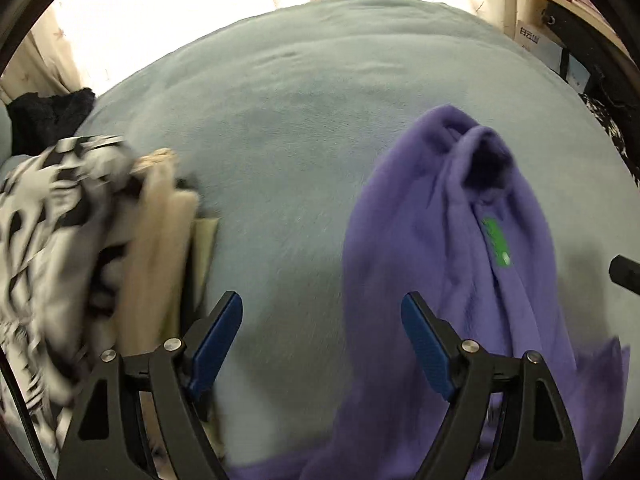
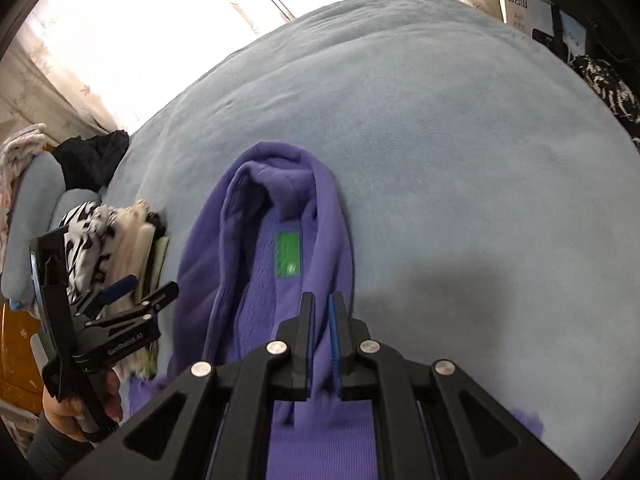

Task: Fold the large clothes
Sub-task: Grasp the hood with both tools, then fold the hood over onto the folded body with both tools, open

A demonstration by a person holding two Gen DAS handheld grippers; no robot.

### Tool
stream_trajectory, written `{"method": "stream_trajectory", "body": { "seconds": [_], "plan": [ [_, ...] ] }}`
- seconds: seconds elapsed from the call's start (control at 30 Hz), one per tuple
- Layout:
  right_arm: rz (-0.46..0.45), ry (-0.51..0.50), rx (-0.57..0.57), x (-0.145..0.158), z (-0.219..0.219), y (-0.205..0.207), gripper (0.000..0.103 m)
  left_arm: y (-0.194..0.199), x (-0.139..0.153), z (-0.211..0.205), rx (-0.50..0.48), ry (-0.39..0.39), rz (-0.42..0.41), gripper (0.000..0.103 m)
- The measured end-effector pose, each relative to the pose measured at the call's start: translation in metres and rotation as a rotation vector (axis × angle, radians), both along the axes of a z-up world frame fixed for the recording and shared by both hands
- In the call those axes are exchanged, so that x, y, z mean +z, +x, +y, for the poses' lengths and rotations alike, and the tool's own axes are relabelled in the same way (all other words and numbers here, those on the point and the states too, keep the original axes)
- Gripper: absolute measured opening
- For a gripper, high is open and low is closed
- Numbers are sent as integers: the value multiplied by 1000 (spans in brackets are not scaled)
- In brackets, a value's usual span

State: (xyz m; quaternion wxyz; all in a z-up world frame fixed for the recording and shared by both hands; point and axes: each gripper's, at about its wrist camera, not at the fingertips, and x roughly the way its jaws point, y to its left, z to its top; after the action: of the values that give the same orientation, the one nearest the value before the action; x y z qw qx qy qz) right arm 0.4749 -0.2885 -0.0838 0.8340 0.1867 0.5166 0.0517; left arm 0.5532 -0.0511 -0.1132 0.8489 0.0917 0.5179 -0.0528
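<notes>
Gripping one purple hoodie (image 2: 248, 240), right gripper (image 2: 322, 300).

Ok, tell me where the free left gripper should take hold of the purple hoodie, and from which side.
Probably the hem edge beside the right gripper, which is shut on the purple hoodie. The garment lies bunched lengthwise, hood away from the person, so the open left gripper could come down from the left and pinch the near edge, letting both grippers spread it on the blue blanket.

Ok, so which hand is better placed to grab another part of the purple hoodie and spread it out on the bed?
Probably the left. The left gripper is open and empty beside the purple hoodie, while the right gripper is shut on its fabric, so it cannot take a second hold.
</notes>
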Motion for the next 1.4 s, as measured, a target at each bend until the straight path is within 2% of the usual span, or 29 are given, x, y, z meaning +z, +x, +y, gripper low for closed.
{"method": "stream_trajectory", "body": {
  "seconds": [0.23, 0.3, 0.37, 0.47, 0.53, 0.6, 0.63, 0.67, 0.77, 0.83, 0.9, 0.93, 0.97, 1.0, 1.03, 1.07, 1.17, 1.2, 1.27, 1.4],
  "plan": [
    [-14, -2, -11, -22, 2, 45, 7, 46, -44, -15, 42, 44, 46, 80],
    [3, -12, -19, -32, 3, 58, 7, 52, -50, -13, 49, 33, 51, 74],
    [12, 1, -20, -38, 3, 66, 7, 52, -51, -9, 33, -22, 62, 5],
    [-3, 6, -4, -44, 7, 72, 7, 45, -37, -8, 49, 33, -14, 4],
    [-23, 13, 15, -44, 9, 73, 8, 43, -34, -7, 24, 47, -21, 4],
    [-17, 18, 31, -47, 10, 73, 27, 42, -35, -5, 7, 60, -19, 4],
    [-16, 15, 32, -48, 10, 74, 48, 42, -35, -3, 9, 53, -15, 4],
    [-16, 9, 28, -49, 11, 75, 60, 42, -36, 1, 16, 44, -8, 4],
    [1, -25, 34, -54, 15, 80, 60, 48, -39, 15, 34, -8, 20, 4],
    [20, -67, 47, -61, 19, 85, 60, 49, -39, 21, 25, -15, 18, 4],
    [40, -94, 41, -69, 20, 91, 60, 46, -40, 19, 16, -6, 12, 4],
    [51, -99, 29, -71, 19, 93, 52, 45, -41, 20, 16, -5, 10, 4],
    [51, -100, 17, -73, 17, 95, 34, 44, -40, 20, 18, -7, 9, 4],
    [53, -91, 15, -74, 16, 96, 26, 42, -39, 20, 19, -8, 6, 4],
    [57, -46, 38, -74, 16, 97, 6, 40, -36, 20, 20, -7, 5, 4],
    [60, -41, 48, -72, 18, 96, 5, 36, -33, 16, 19, -5, 3, 4],
    [13, -146, 69, -54, 29, 82, 5, 26, -14, 20, 12, 5, -17, 4],
    [-6, -152, 69, -43, 30, 74, 5, 22, -7, 20, 12, 8, -21, 4],
    [-50, -126, 67, -22, 28, 56, 5, 4, 14, 26, 17, 2, -38, 4],
    [-198, -102, 100, 40, 31, -10, 5, -51, 62, 43, -17, -36, -99, 3]
  ]
}}
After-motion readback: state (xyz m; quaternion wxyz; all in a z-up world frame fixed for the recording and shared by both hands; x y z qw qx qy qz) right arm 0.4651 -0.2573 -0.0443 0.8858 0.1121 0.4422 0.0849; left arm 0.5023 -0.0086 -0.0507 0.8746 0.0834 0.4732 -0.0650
